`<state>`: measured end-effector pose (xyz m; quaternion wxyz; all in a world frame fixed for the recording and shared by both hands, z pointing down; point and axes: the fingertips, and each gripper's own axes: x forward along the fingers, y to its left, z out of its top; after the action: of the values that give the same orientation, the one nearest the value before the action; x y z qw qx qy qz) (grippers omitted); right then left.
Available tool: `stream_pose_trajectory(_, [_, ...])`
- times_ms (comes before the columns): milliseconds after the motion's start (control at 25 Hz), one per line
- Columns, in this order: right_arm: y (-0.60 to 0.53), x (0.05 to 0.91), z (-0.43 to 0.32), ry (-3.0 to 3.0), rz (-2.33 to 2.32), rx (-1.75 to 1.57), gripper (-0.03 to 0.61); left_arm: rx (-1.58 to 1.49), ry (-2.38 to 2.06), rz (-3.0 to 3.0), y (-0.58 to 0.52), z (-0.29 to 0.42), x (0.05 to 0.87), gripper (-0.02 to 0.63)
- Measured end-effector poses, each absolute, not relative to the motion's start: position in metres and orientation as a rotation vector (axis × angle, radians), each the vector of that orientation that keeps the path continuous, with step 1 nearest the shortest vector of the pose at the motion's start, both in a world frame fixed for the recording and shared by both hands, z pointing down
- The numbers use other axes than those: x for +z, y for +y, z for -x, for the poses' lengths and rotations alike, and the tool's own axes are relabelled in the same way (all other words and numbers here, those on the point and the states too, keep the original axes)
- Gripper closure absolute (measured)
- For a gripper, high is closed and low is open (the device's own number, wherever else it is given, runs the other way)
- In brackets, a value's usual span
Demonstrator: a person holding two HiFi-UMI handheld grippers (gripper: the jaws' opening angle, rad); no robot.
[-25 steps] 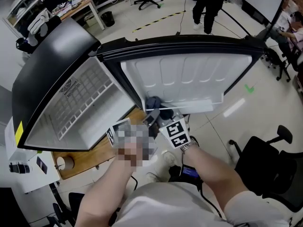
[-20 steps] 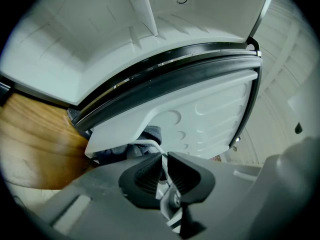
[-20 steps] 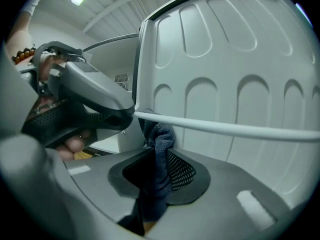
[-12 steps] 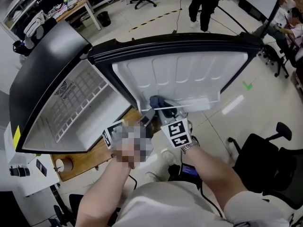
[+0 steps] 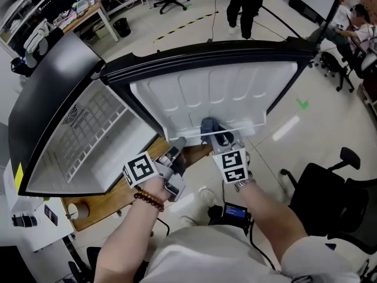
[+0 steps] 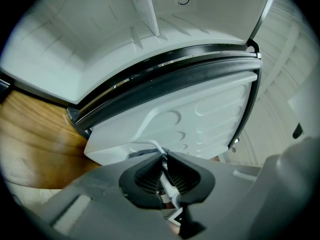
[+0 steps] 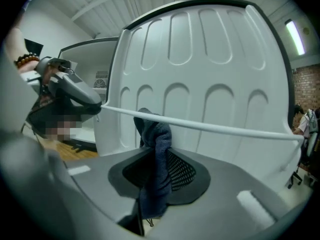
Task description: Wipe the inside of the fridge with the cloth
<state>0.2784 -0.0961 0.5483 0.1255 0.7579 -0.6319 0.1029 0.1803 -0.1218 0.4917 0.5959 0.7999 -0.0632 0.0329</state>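
The fridge lies open, its white door liner [image 5: 218,93] facing me and its white compartment [image 5: 100,134] with a wire shelf on the left. My right gripper [image 5: 217,139] is shut on a blue-grey cloth [image 5: 211,127], held against the door shelf just behind the thin white rail [image 5: 241,127]. In the right gripper view the cloth [image 7: 156,144] hangs between the pads and pokes up past the rail [image 7: 210,126]. My left gripper [image 5: 177,147] hovers near the door's lower left corner; its jaws [image 6: 164,156] are together with nothing between them.
A wooden table top [image 5: 112,196] lies under the fridge. Black office chairs [image 5: 330,199] stand on the floor at right. A person [image 5: 241,5] stands beyond the door. A white cabinet [image 5: 29,217] with small items is at lower left.
My right gripper has carried the cloth a little to the right along the door shelf. My left gripper has come up toward the door's lower corner.
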Motion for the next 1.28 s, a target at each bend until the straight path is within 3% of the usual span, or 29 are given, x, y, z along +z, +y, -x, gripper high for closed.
stream_pose_trajectory(640, [-0.036, 0.555, -0.357, -1.485, -2.407, 0.379, 0.502, 0.077, -0.166, -1.86, -0.121, -0.178, 0.496, 0.578])
stream_pose_trajectory(1280, [0.009, 0.554, -0.383, -1.282, -2.546, 0.462, 0.503, 0.052, -0.138, -1.851, -0.119, -0.181, 0.491, 0.58])
